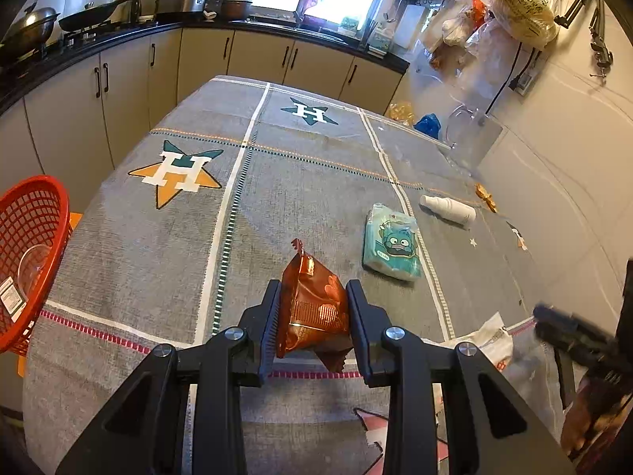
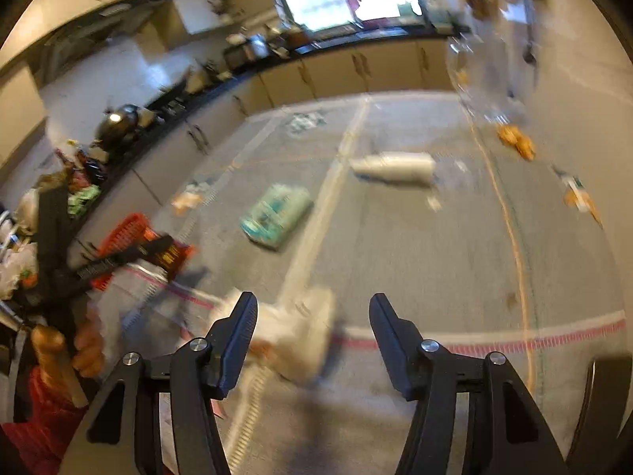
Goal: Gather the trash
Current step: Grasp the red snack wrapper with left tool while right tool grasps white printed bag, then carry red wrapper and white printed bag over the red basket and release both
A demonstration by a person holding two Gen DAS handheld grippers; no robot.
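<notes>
Left gripper (image 1: 313, 308) pinches orange wrapper (image 1: 312, 308), lifted above table (image 1: 158, 261). Red basket (image 1: 27, 237) off table's left edge. Right gripper (image 2: 312, 328) spread, white bag (image 2: 292, 336) blurred between fingers; cannot tell contact. Teal pack (image 1: 391, 243), white bottle (image 1: 447, 208) lie further along table.

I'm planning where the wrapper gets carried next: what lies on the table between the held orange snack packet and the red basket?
Nothing: in the left wrist view, only bare tablecloth lies between the orange snack packet, clamped in the left gripper, and the red basket.
</notes>
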